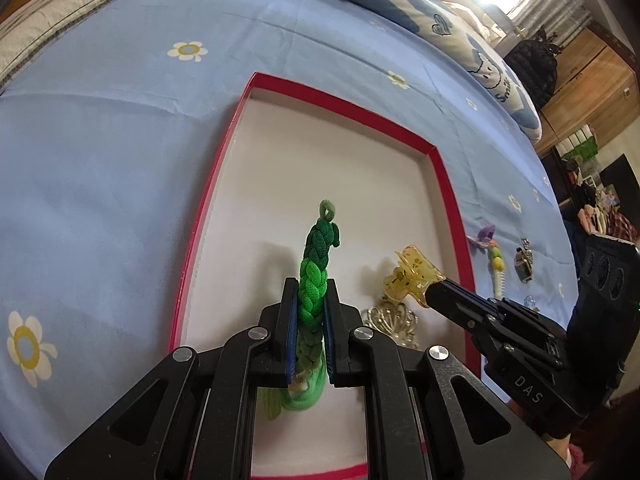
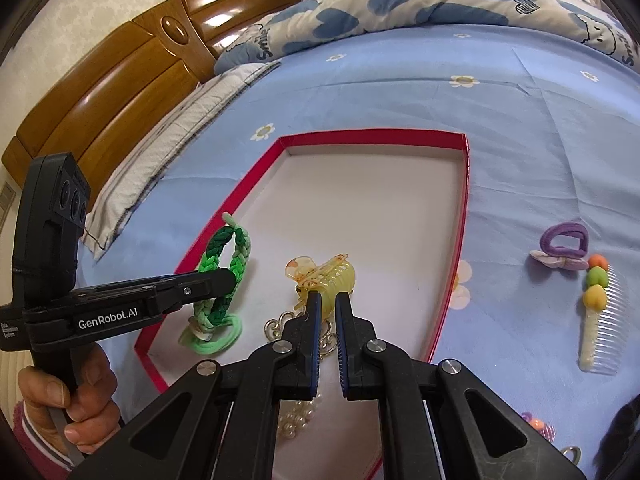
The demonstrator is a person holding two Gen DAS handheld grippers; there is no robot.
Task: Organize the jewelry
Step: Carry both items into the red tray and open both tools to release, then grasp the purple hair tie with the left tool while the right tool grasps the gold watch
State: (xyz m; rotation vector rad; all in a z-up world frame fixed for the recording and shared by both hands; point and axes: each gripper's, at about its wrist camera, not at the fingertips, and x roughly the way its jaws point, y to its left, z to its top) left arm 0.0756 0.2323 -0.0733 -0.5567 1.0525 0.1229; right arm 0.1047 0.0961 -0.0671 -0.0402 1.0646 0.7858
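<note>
— Grip states? We see the left hand-held gripper [image 1: 311, 300] pinching the green braided bracelet [image 1: 316, 276] above the red-rimmed tray [image 1: 448, 184].

— We see the right hand-held gripper [image 2: 327, 298] clamping the yellow hair claw [image 2: 336, 280] there too.

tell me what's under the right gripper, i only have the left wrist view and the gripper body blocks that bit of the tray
Observer: A pile of pearl beads lies on the floor of the red tray, directly beneath the right gripper.
Operator: is the green bracelet touching down
Observer: The lower loop of the green bracelet appears to rest on the tray floor near the left rim, with the left gripper clamped on it midway up.
Operator: what's outside the tray on the right
Observer: A clear-toothed comb topped with three fruit beads lies on the sheet, just below a purple hair tie.
</note>
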